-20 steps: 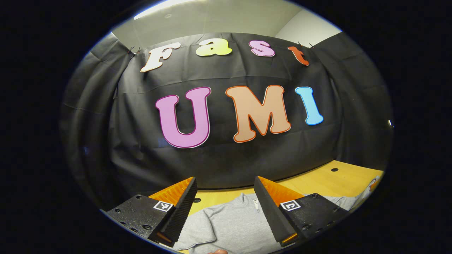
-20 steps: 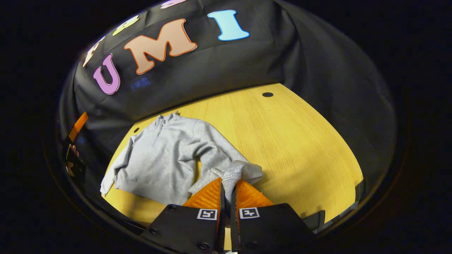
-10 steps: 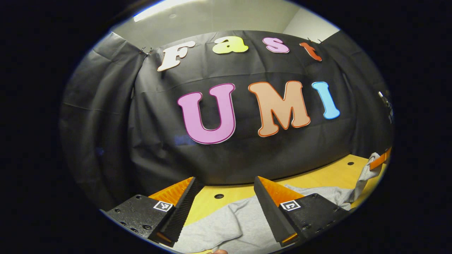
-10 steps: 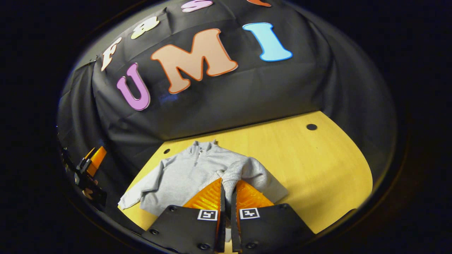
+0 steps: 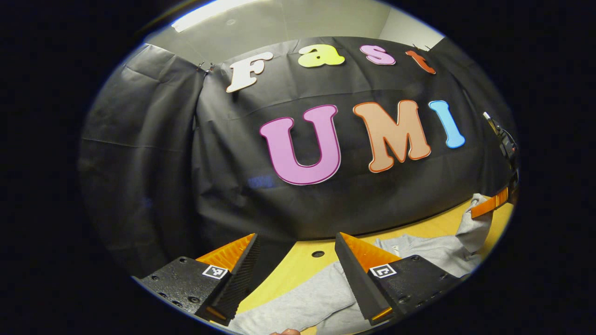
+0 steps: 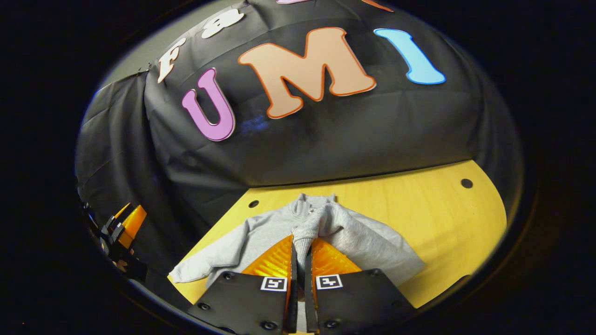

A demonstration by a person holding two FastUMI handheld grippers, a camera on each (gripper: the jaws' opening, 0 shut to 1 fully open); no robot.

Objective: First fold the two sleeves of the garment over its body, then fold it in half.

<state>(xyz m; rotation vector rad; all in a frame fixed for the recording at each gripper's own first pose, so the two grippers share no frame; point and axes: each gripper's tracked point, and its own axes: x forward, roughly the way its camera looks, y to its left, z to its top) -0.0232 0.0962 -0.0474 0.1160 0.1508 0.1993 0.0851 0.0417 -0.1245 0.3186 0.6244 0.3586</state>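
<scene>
Grey garment (image 6: 260,237): flat on yellow bench (image 6: 433,218). Right tool (image 6: 299,253): fingers clamped on sleeve cuff (image 6: 305,232), lifted over the body. Left tool (image 5: 295,258): jaws wide apart, holding nothing. Left gripper view adds the right tool at 3 o'clock.

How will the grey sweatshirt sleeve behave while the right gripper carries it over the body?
Likely floppy: the sleeve drapes limply from the right gripper, which is shut on its cuff. It probably won't slip, since the ribbed fingers pinch bunched knit. The sweatshirt looks light and may drag along the table.
</scene>
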